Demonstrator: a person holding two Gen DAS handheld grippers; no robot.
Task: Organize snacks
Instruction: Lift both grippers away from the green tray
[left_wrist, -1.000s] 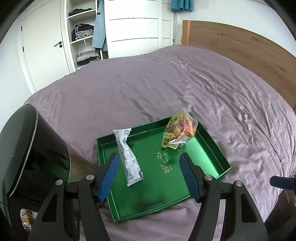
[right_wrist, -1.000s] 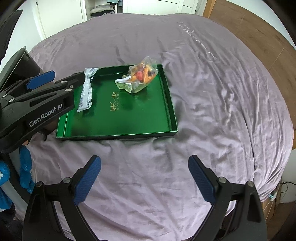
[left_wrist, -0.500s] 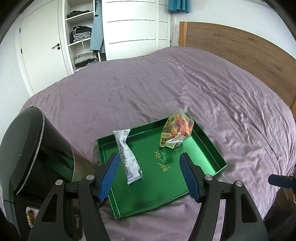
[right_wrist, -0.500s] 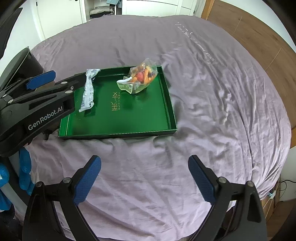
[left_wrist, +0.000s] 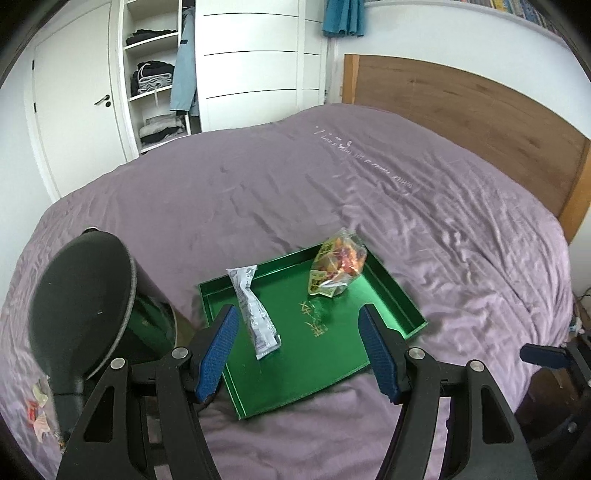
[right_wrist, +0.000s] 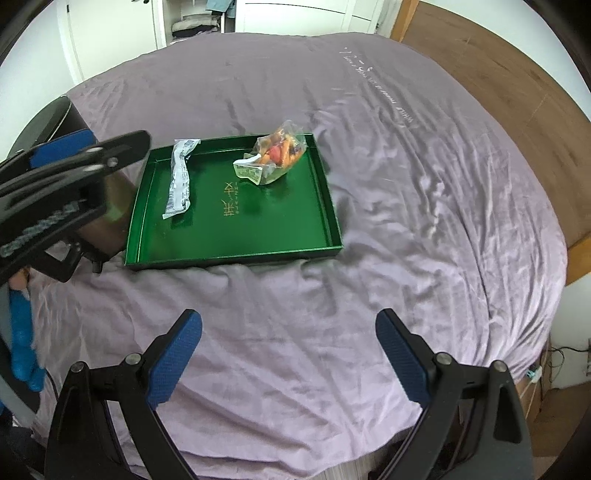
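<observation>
Snacks sit in a shallow green tray that lies on a bed covered with a wrinkled purple sheet. Two packets are in the tray and nothing else. One is a clear plastic bag of mixed orange and red pieces, with a yellow-green label at its lower end; it rests in the tray's far corner, on the headboard side, touching or nearly touching the rim. The other is a long white wrapped bar lying lengthwise along the opposite side, its far end propped up against the far rim. The two are well apart, with bare green floor and gold printed characters between them.

Just beside the tray, on the side of the white bar, stands a dark round bin with its lid tipped up. What it holds cannot be made out. A few small wrapped pieces show at the picture's edge beside its base, too blurred to name.

Left gripper hangs above the near part of the tray, its blue pads spread with nothing between them. Right gripper is over bare sheet in front of the tray, its pads spread wide and empty too.

A wooden headboard bounds the bed, and white wardrobe shelves behind hold folded clothes.
</observation>
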